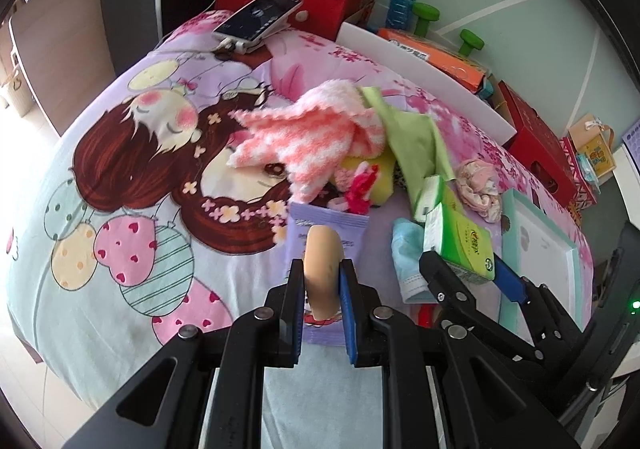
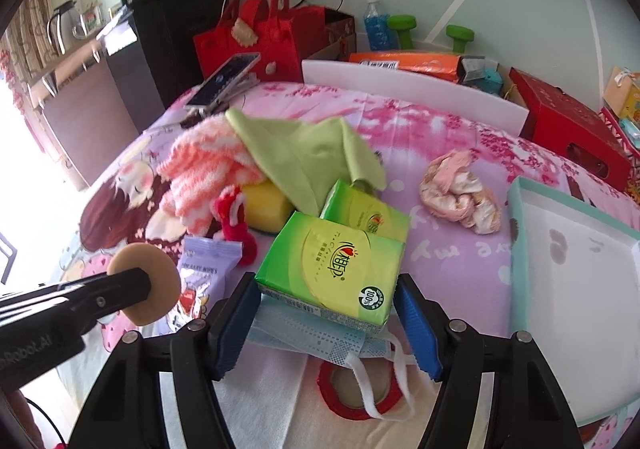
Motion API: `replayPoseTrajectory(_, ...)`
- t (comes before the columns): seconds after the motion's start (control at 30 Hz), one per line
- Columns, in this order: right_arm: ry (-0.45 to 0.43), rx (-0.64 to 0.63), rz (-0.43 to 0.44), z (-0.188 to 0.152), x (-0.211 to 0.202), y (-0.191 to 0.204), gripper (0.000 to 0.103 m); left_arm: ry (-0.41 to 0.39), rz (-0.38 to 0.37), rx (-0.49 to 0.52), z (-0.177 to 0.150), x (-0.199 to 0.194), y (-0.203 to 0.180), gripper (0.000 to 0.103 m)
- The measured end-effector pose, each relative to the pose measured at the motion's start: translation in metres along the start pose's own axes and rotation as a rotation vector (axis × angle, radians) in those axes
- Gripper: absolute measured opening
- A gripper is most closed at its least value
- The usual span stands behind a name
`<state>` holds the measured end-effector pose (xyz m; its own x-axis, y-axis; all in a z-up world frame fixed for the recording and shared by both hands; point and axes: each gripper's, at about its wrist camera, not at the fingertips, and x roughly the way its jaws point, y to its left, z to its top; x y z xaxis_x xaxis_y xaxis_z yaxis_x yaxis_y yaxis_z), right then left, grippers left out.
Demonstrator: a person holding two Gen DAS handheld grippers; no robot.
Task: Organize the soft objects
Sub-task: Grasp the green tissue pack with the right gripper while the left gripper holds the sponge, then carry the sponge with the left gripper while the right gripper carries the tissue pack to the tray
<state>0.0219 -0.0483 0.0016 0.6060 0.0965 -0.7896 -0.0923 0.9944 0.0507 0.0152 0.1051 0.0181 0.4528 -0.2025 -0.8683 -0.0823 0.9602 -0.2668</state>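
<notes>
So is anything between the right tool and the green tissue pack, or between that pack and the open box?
Nothing visible. The right tool already straddles the green tissue pack, which lies on a blue face mask. Only bare bedspread lies between it and the open box to the right.

1. The round sponge puff [image 1: 322, 273] is seen as matt, fine-pored foam.
2. The tissue pack [image 2: 336, 269] is wrapped in glossy plastic film.
3. The striped towel [image 1: 304, 137] is shown as fluffy, rough-piled cloth.
4. The green cloth [image 2: 304, 157] appears smooth and matt.
5. The gripper pads [image 2: 420, 329] are made of ribbed blue rubber, set in matt black plastic.
6. The bedsheet [image 1: 120, 169] is of smooth printed fabric.
</notes>
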Motion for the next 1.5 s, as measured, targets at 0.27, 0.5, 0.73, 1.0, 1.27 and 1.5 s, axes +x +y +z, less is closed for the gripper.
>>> replayPoseTrajectory(0.27,-0.048,0.095,-0.011,0.006,-0.026,-0.033,0.071,-0.022,-0.001,0.073,0.009,-0.013,-0.036,0.017)
replayPoseTrajectory(0.5,-0.087,0.172,-0.061,0.009,-0.051,-0.067,0.071,-0.052,-0.028,0.15,0.021,-0.027,-0.083,0.017)
replayPoseTrajectory(0.73,-0.104,0.199,-0.06,0.007,-0.057,-0.079,0.071,-0.046,-0.068,0.17,0.024,-0.026,-0.119,0.017)
replayPoseTrajectory(1.0,-0.125,0.211,-0.008,0.005,-0.054,-0.084,0.071,-0.036,-0.08,0.053,0.036,-0.005,-0.119,0.017)
replayPoseTrajectory(1.27,-0.139,0.176,0.008,0.007,-0.051,-0.072,0.071,0.052,-0.1,-0.021,0.028,0.027,-0.09,0.017)
replayPoseTrajectory(1.5,-0.055,0.126,0.026,0.0,-0.025,-0.055,0.071,0.018,-0.105,-0.068,0.032,0.016,-0.07,0.017)
